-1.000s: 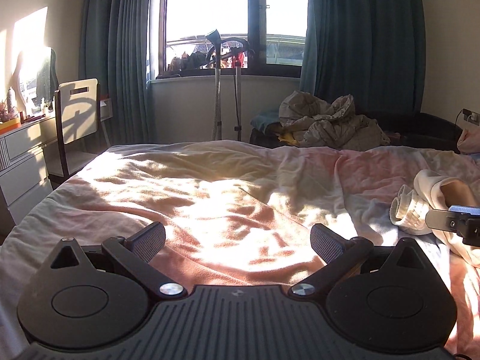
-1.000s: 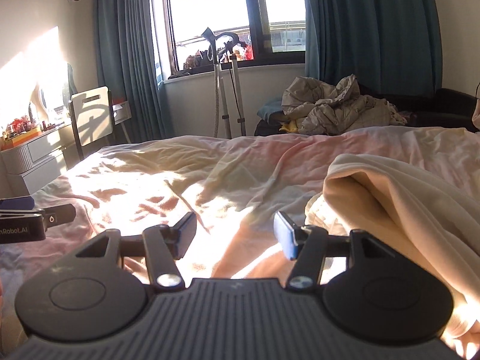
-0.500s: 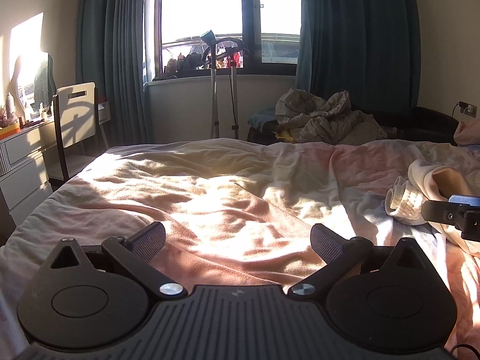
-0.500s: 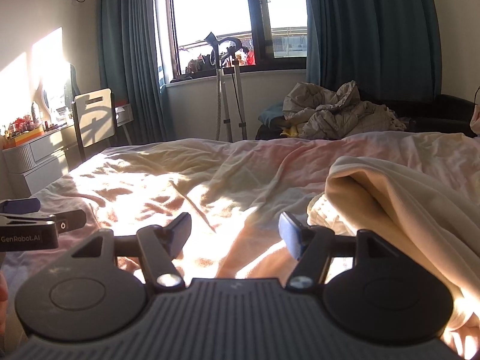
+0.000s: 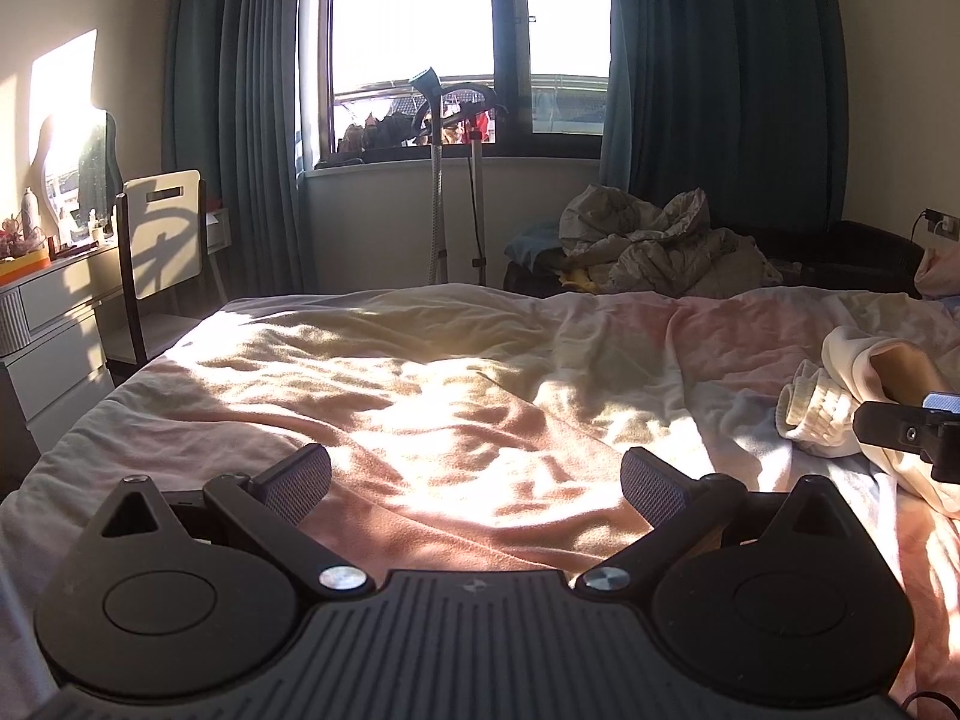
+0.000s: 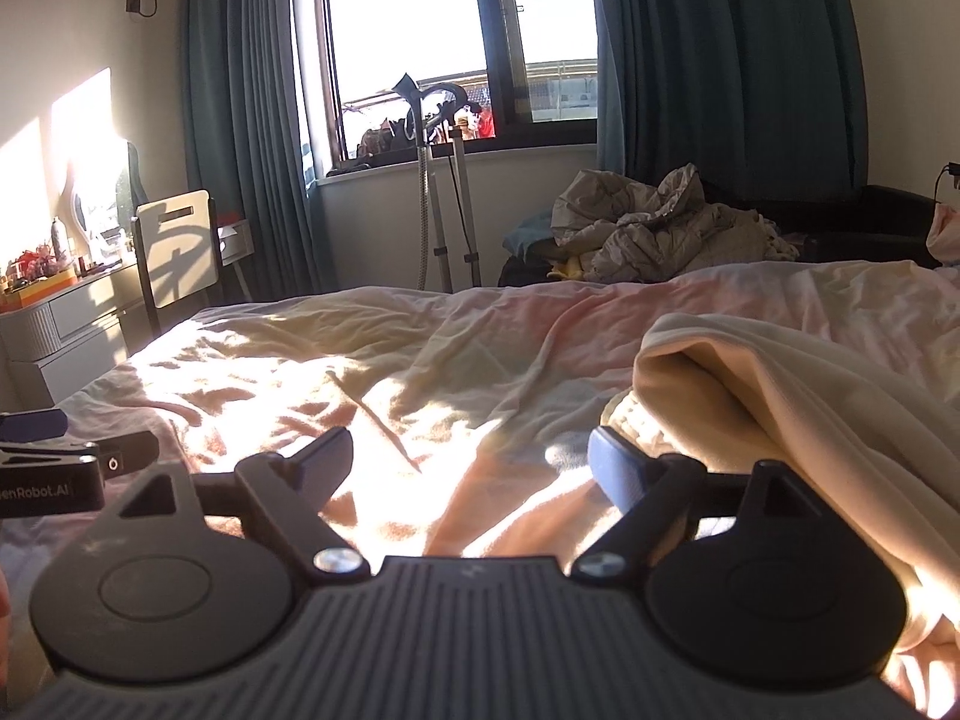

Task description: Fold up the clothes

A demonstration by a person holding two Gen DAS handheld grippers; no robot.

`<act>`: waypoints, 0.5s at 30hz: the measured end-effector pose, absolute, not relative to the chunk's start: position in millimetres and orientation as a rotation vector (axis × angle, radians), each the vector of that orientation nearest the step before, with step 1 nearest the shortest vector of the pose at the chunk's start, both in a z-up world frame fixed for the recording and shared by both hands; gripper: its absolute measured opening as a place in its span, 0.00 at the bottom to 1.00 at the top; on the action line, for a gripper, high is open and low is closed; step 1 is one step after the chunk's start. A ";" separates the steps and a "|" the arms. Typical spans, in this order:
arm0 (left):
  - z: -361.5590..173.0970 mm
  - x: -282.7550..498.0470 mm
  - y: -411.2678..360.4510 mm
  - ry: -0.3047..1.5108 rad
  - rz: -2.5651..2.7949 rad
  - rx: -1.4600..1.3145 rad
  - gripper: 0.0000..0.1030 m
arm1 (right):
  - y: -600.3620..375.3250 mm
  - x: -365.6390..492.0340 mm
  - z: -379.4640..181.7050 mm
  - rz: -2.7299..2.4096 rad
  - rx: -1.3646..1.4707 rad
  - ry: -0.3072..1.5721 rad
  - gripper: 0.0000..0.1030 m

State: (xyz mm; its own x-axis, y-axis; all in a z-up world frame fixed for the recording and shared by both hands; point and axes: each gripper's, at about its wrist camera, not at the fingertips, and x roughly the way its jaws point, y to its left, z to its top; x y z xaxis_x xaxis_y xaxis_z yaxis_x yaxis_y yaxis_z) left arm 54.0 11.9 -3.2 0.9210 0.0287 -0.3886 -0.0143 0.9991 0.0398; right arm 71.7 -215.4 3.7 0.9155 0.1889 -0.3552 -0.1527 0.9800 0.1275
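A cream sweatshirt lies crumpled on the bed at the right, its ribbed cuff showing in the left wrist view. My left gripper hovers open over the sunlit pink sheet with nothing between its fingers. My right gripper is just left of the sweatshirt; its jaws are opening and only the sheet lies under them. Its right pad sits close to the sweatshirt's edge. Each gripper shows at the edge of the other's view: the right one, the left one.
The bed is covered with a wrinkled pink and cream sheet. Behind it a pile of grey bedding lies on a dark sofa. A chair and a desk stand at the left, a garment steamer by the window.
The right gripper's jaws have spread wider apart. Both hands have stayed in about the same place over the bed.
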 end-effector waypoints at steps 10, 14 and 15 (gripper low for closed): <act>-3.0 55.0 13.1 0.407 0.028 0.029 1.00 | -219.2 75.2 -1.9 0.154 0.112 0.385 1.00; -2.7 54.7 13.9 0.406 0.026 0.025 1.00 | -217.7 75.3 -3.0 0.160 0.106 0.388 1.00; -2.7 54.7 14.1 0.406 0.027 0.024 1.00 | -217.0 74.9 -3.1 0.161 0.104 0.387 1.00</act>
